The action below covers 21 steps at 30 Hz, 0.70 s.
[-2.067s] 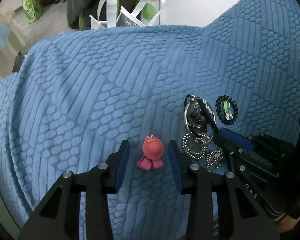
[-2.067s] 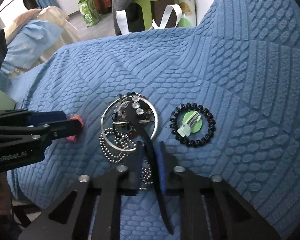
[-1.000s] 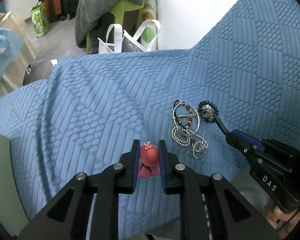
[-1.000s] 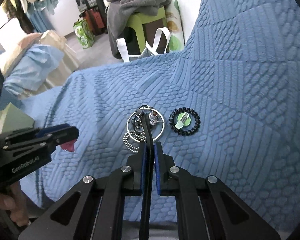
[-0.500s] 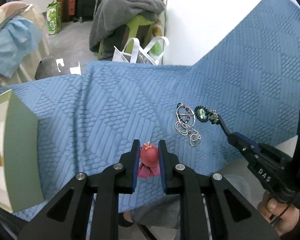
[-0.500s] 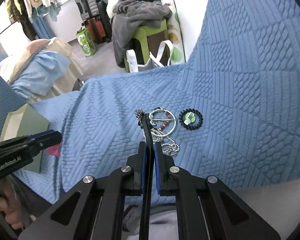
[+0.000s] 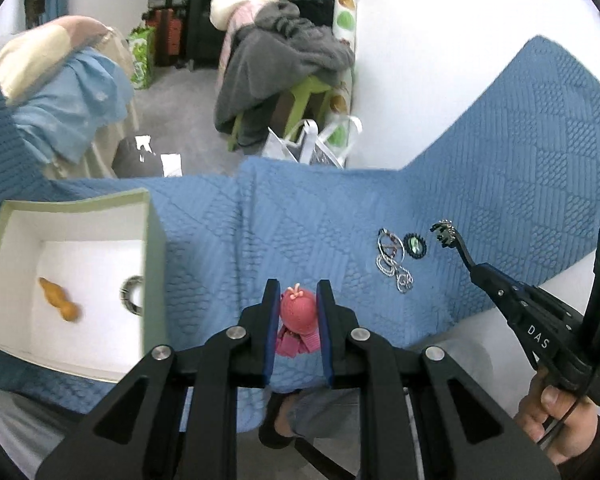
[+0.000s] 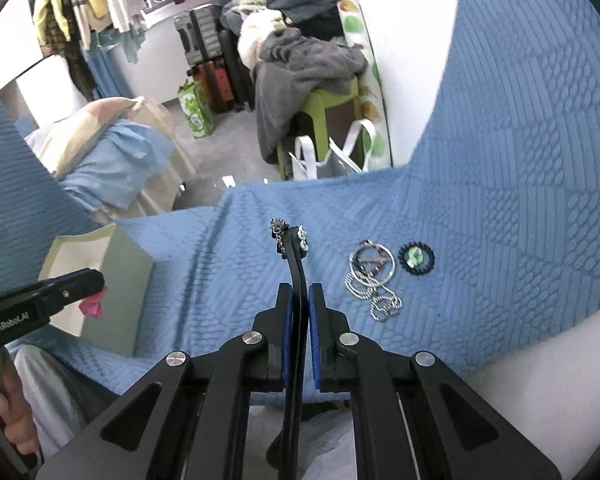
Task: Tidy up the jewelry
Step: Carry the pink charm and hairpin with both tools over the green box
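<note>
While the left wrist view looks into the green box [image 7: 154, 232], showing an orange piece [image 7: 59, 299] and a ring [image 7: 132, 295] on its white floor, the right wrist view shows only its outer wall. The left hand-held gripper [image 7: 298, 308] clamps a pink figure charm [image 7: 298, 311] just right of that box. The right hand-held gripper [image 8: 299, 300] pinches a black hair clip [image 8: 294, 252] above the blue quilt [image 8: 500, 200], left of the necklace pile [image 8: 374, 276].
</note>
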{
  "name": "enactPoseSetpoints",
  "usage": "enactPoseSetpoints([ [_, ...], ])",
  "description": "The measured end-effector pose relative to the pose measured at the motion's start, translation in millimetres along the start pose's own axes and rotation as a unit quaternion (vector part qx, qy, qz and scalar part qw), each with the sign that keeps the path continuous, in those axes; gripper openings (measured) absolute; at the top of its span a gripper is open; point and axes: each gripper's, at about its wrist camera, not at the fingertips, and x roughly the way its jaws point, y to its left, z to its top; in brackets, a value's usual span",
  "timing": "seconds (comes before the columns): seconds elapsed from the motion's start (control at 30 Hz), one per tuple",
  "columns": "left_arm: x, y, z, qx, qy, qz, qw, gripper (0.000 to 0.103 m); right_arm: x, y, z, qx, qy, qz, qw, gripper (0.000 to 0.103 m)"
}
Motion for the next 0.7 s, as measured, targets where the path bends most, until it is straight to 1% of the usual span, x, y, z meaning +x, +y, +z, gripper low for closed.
enactPoseSetpoints([
  [0.17, -34, 11, 5, 0.003, -0.028, 0.005, 0.9996, 0.018, -22, 32, 17, -0.021, -0.024, 0.007, 0.999, 0.005],
  [0.4, -73, 43, 12, -0.005, -0.055, 0.009, 0.9984, 0.018, -45, 89, 39, -0.055, -0.055, 0.021, 0.997, 0.005],
  [0.57, -94, 71, 15, -0.012, -0.071, 0.017, 0.9973, 0.018, -48, 129, 51, -0.074, -0.064, 0.039, 0.994, 0.005],
  [0.63, -101, 82, 16, -0.020, -0.080, 0.028, 0.9962, 0.018, -47, 146, 54, -0.086, -0.064, 0.043, 0.993, 0.005],
  [0.7, -108, 95, 15, -0.029, -0.084, 0.030, 0.9956, 0.018, -45, 162, 56, -0.096, -0.060, 0.050, 0.992, 0.005],
])
